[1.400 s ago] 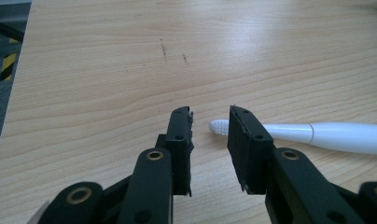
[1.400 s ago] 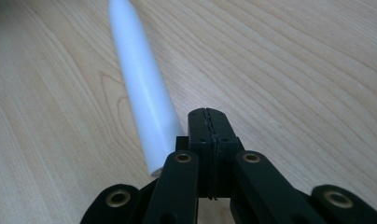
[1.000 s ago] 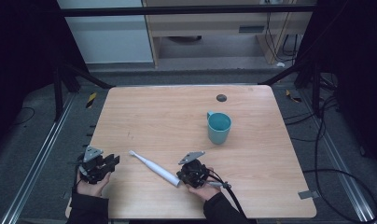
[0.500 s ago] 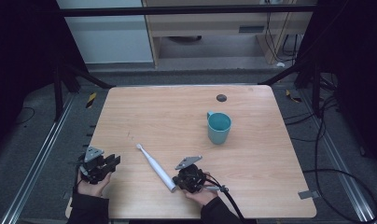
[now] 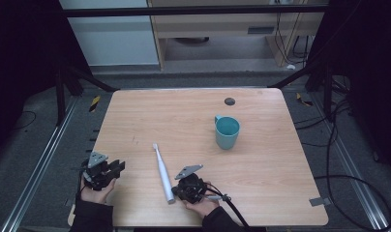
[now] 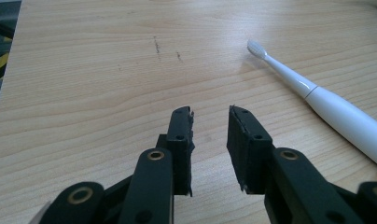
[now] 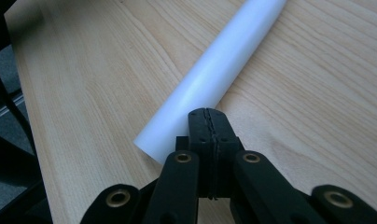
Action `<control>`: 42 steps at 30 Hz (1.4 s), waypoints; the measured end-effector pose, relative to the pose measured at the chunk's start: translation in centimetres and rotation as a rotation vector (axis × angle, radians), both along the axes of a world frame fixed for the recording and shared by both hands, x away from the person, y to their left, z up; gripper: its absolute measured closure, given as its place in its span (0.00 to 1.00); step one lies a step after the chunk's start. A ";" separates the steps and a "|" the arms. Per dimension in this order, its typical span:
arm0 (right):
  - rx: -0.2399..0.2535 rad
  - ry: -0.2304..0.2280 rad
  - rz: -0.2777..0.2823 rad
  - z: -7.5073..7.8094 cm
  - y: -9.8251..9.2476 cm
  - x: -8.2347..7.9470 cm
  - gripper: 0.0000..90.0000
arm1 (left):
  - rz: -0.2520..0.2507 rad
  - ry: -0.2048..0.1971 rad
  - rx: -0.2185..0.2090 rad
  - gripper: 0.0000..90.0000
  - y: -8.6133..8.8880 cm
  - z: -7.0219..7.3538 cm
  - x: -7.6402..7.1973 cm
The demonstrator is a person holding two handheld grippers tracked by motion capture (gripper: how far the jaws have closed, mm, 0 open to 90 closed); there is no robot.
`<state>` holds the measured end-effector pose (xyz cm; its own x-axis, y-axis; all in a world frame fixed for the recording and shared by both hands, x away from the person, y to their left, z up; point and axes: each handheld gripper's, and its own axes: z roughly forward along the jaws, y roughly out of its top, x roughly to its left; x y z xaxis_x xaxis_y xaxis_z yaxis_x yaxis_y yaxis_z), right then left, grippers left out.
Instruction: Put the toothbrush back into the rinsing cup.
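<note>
A white electric toothbrush (image 5: 162,173) lies flat on the wooden table (image 5: 193,121), brush head pointing away from the person. Its thick handle (image 7: 214,74) runs just past the tips of my right gripper (image 7: 208,113), which is shut with nothing between its jaws and presses against the handle's base end. In the high view the right gripper (image 5: 181,191) sits near the front edge, right of the toothbrush. My left gripper (image 6: 210,116) is open over bare wood at the front left corner (image 5: 117,169), with the toothbrush (image 6: 317,98) to its right. A teal mug (image 5: 227,131) stands right of centre.
A small dark round spot (image 5: 229,101) marks the table's far side. Black frame rails and cables surround the table. The table's left edge drops off close to the right gripper's jaws (image 7: 18,70).
The toothbrush has swung around, its head turning from pointing left to pointing away from the person. The right gripper shifted left and toward the front edge with the handle end. The left gripper stayed put.
</note>
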<state>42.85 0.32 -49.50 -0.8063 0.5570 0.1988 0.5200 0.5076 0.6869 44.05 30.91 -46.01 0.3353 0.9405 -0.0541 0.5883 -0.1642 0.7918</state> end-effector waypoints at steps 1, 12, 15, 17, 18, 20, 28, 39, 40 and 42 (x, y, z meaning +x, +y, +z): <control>0.001 -0.001 0.004 0.0 0.1 0.0 1.00 | 0.000 0.000 0.001 0.78 0.0 0.0 0.0; 0.008 0.001 0.022 -0.1 0.9 -0.2 1.00 | 0.002 -0.004 0.000 0.78 0.0 0.0 0.0; 0.016 -0.025 -0.003 0.5 0.1 0.0 0.97 | 0.002 -0.004 0.000 0.77 0.0 0.0 0.0; 0.018 -0.062 -0.032 1.2 -0.8 0.4 0.93 | 0.002 -0.005 0.001 0.77 -0.1 0.1 0.0; 0.020 -0.079 -0.047 1.6 -1.4 0.6 0.91 | 0.000 -0.007 0.000 0.77 -0.1 0.1 0.0; 0.024 -0.112 -0.091 2.2 -2.7 1.2 0.86 | -0.002 -0.009 -0.001 0.76 -0.3 0.2 -0.1; 0.044 -0.228 -0.289 4.1 -7.6 3.0 0.64 | -0.007 -0.009 0.000 0.73 -1.0 0.3 -0.2; 0.045 -0.296 -0.444 5.6 -14.1 2.1 0.49 | -0.032 -0.012 -0.005 0.68 -2.7 0.7 -0.4; 0.045 -0.296 -0.459 5.6 -14.8 1.8 0.49 | -0.035 -0.013 -0.003 0.68 -3.0 0.7 -0.4; 0.035 -0.297 -0.480 5.3 -16.0 1.5 0.47 | -0.041 -0.011 0.002 0.65 -3.6 0.7 -0.5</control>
<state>44.32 -15.68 -44.17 -0.4881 0.8724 0.0264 0.4686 0.2365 0.8512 43.58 27.32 -45.29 0.3743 0.9261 -0.0478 0.5719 -0.1900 0.7980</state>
